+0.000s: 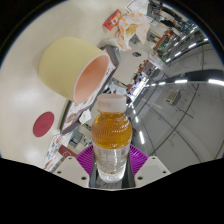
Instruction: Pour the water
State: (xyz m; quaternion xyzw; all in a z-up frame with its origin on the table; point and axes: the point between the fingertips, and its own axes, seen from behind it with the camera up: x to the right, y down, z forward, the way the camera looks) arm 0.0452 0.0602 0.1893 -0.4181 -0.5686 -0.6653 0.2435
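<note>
Fingers (111, 163) are clamped on the bottle (111, 135), white cap still on, amber liquid inside. Cup (80, 70) is just beyond, tilted in view. I think cap must go off first, then tip slowly w/ mouth over the rim.

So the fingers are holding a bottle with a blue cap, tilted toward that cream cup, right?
Nearly: the gripper view shows the bottle's cap is white, not blue. The fingers do hold it, tilted toward the cream cup.
</note>
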